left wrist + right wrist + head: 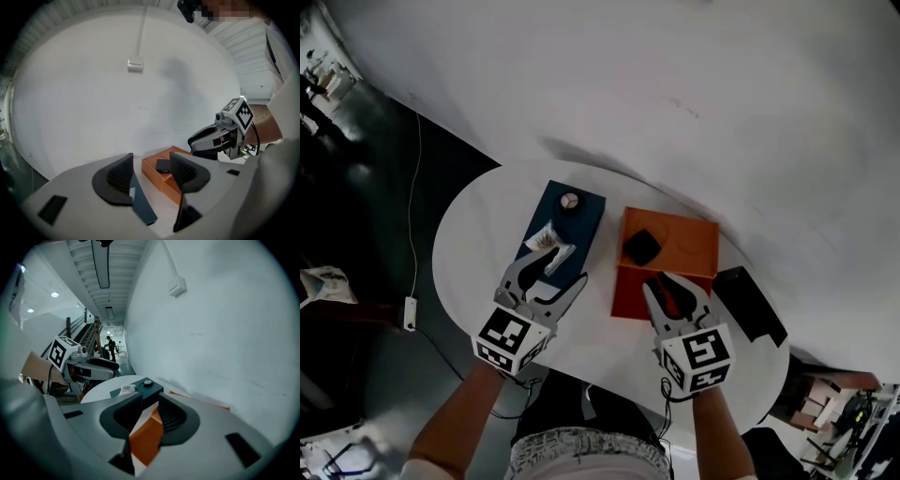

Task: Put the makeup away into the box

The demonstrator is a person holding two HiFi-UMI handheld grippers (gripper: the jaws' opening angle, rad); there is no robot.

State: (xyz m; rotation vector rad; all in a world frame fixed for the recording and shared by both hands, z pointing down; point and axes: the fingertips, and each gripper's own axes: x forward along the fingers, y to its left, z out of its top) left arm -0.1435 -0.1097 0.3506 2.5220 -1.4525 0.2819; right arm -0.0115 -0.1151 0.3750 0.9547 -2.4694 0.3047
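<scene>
An orange box point(680, 239) stands open on the round white table point(469, 244), with a black compact point(641, 246) inside it and its flap point(630, 295) lying toward me. Left of it, a dark blue box point(581, 220) carries a small round pot point(570, 200) and a white tube point(547, 241). My left gripper point(562, 267) hovers over the blue box's near end, open and empty. It looks toward the orange box point(151, 177) and the compact point(163, 165). My right gripper point(670, 286) hangs above the flap point(147, 437), its jaws a narrow gap apart with nothing between them.
A flat black case point(750, 302) lies on the table to the right of the orange box. A white wall point(722, 112) curves close behind the table. A cable point(414, 216) hangs to the dark floor at the left.
</scene>
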